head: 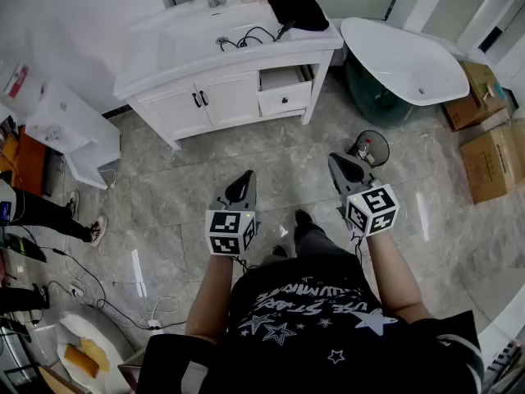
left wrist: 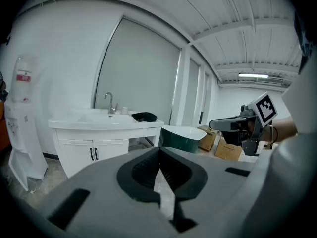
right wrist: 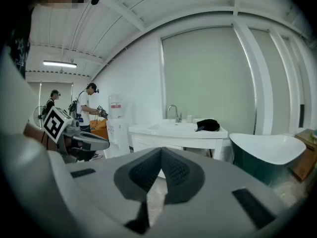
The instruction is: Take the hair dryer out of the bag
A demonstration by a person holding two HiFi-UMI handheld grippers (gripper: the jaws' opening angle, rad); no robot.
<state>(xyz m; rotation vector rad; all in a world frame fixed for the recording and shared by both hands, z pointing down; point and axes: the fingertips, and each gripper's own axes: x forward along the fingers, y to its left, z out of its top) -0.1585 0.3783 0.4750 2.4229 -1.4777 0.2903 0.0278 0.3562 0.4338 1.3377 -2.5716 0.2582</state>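
Note:
A black bag [head: 298, 10] lies on the right end of the white vanity [head: 168, 76], beside the sink. A black cord [head: 246, 37] trails from it into the basin; the hair dryer itself I cannot make out. Both grippers hover over the floor, well short of the vanity. My left gripper [head: 246, 177] and right gripper [head: 335, 161] are shut with nothing between the jaws. The left gripper view shows its closed tips [left wrist: 159, 150], the bag [left wrist: 144, 116] far ahead, and the right gripper [left wrist: 233, 124] alongside. In the right gripper view the tips [right wrist: 161, 151] point toward the bag [right wrist: 208, 125].
A vanity drawer [head: 283, 80] stands open. A white bathtub [head: 406, 56] sits to the right, with cardboard boxes [head: 490, 158] beyond it. A white water dispenser [head: 70, 130] stands at left. A small round fan-like thing [head: 369, 148] is near my right gripper. Cables [head: 90, 290] run over the floor at left.

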